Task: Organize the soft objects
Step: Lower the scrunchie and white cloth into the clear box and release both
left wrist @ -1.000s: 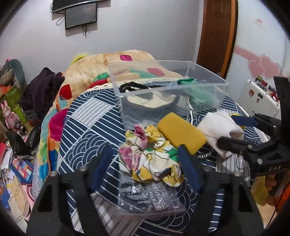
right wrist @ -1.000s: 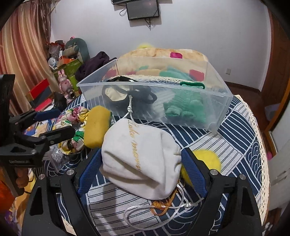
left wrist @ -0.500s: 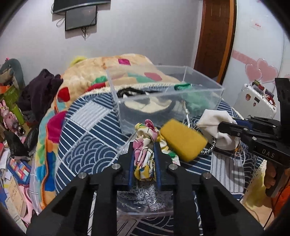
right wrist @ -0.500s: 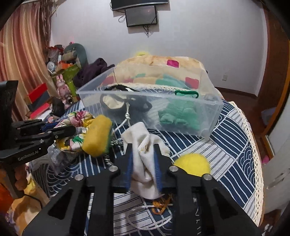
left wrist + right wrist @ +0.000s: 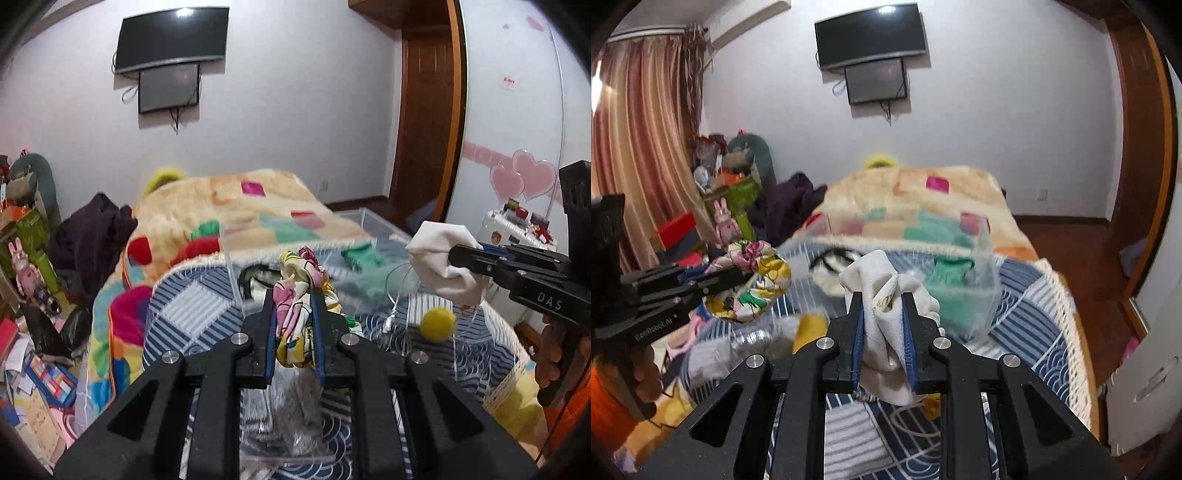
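Note:
My left gripper (image 5: 293,295) is shut on a flowered yellow-and-pink cloth (image 5: 299,317) and holds it lifted above the table; the cloth also shows in the right wrist view (image 5: 753,280). My right gripper (image 5: 882,299) is shut on a white drawstring pouch (image 5: 886,321), also lifted; the pouch shows at the right of the left wrist view (image 5: 443,254). The clear plastic bin (image 5: 982,266) stands just beyond both, blurred, with a green knit item (image 5: 949,288) and a black-and-cream item (image 5: 834,258) inside.
A yellow pompom (image 5: 437,323) and a clear bag of grey material (image 5: 291,413) lie on the blue patterned tablecloth (image 5: 1034,321). A yellow sponge (image 5: 809,328) lies near the bag. A bed with a patchwork blanket (image 5: 229,206) is behind; clutter fills the floor at left.
Both grippers, which shut on their objects half a second ago, have lifted them off the table towards the bin. The views have tilted upward.

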`<state>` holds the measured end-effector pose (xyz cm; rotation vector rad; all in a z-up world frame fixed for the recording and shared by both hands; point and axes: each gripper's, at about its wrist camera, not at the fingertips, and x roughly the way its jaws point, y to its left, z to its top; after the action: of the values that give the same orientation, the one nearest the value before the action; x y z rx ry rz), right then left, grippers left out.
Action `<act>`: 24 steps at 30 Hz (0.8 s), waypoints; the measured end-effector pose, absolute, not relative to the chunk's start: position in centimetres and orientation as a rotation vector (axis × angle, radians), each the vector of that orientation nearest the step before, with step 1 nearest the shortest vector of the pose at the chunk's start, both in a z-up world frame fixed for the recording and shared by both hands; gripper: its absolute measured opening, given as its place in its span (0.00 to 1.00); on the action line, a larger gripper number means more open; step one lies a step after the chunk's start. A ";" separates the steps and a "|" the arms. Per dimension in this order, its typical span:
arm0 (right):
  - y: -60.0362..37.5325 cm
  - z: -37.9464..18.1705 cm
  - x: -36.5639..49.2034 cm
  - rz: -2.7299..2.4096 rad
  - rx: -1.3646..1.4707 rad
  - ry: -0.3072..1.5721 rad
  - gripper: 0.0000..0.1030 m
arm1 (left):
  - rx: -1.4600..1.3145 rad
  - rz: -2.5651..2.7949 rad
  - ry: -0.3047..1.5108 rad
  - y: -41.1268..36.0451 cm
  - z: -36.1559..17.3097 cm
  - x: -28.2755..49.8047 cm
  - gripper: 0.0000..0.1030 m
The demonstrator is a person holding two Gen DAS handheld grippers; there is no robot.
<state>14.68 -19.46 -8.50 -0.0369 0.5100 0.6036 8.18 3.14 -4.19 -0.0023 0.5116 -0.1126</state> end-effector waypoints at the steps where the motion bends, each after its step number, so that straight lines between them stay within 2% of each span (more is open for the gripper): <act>1: -19.4 -8.1 14.7 0.602 -0.034 0.498 0.16 | 0.001 -0.111 0.502 3.0 -3.9 8.3 0.16; 14: -18.0 -3.9 18.1 0.572 -0.017 0.398 0.16 | -0.046 -0.061 0.480 4.0 -2.6 13.6 0.16; 24: -15.4 -5.7 20.9 0.591 -0.057 0.477 0.16 | -0.061 -0.043 0.538 4.6 -4.1 17.5 0.16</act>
<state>20.89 -15.36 -5.68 -0.0570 0.4767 0.5914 17.53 4.56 -4.07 -0.0610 0.5378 -0.0433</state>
